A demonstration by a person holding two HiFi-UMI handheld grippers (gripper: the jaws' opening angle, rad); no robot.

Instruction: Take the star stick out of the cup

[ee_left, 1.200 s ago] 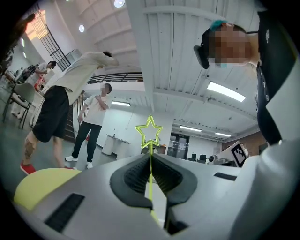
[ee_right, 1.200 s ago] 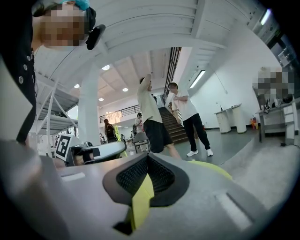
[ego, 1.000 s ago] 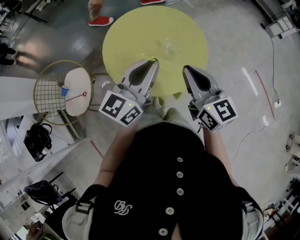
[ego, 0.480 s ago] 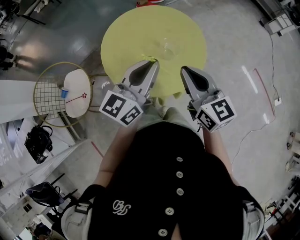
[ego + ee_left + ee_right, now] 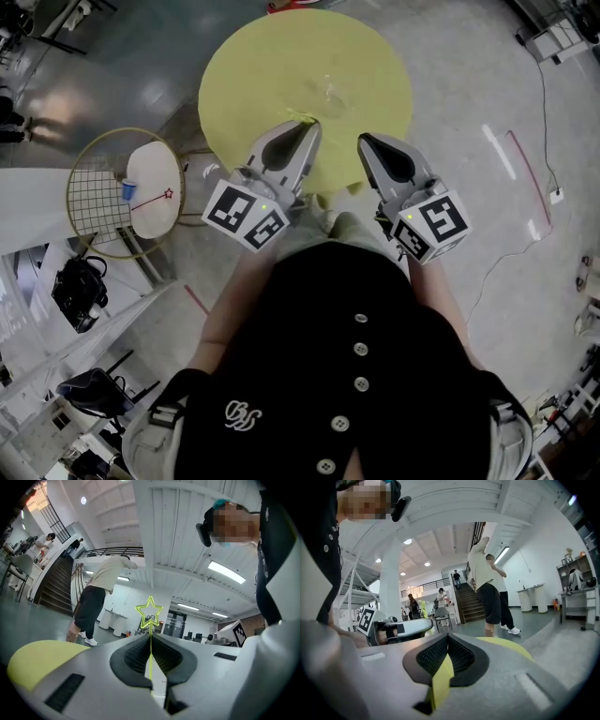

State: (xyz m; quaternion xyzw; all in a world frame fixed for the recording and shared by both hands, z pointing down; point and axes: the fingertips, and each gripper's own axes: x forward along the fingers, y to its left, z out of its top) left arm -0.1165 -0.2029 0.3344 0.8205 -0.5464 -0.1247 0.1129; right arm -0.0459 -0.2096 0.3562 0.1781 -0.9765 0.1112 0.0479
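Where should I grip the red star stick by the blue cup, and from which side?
I'd grip the thin shaft of the red star stick, between the blue cup and the star, from above with the jaws across it. It runs long and low over the white top, so that stretch is bare.

Yellow table (image 5: 272, 66) mostly bare, clear cup (image 5: 335, 94) near its middle, open floor (image 5: 469, 112) right, wire rack (image 5: 94, 187) left
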